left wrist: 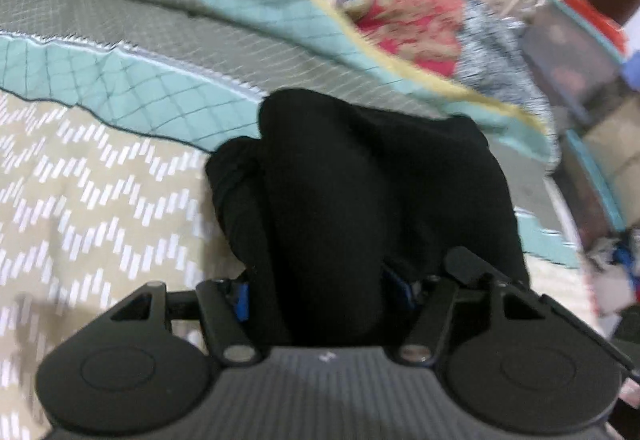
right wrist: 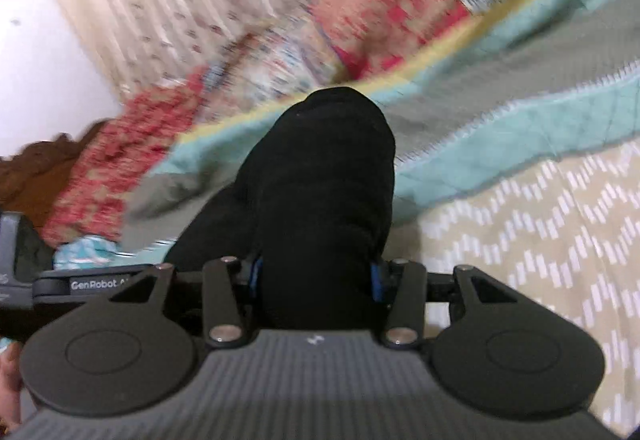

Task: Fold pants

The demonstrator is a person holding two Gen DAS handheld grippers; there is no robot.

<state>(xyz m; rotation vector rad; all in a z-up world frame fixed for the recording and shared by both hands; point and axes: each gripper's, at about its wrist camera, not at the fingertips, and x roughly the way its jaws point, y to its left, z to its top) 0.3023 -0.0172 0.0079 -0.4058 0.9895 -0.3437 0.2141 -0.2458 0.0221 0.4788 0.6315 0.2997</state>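
The black pants (left wrist: 360, 192) bunch up between the fingers of my left gripper (left wrist: 324, 292), which is shut on them; the cloth hides the fingertips. In the right wrist view the same black pants (right wrist: 324, 200) fill the jaws of my right gripper (right wrist: 316, 280), also shut on them. Both bunches are held above the bed. The left gripper's body (right wrist: 60, 288) shows at the left edge of the right wrist view, close beside the right one.
Below lies a bedspread with a beige zigzag pattern (left wrist: 80, 180) and teal and grey quilted bands (left wrist: 120, 72). A red floral blanket (right wrist: 380, 24) lies further back. A pale curtain (right wrist: 160, 0) hangs behind. Boxes and clutter (left wrist: 580, 80) stand off the bed's side.
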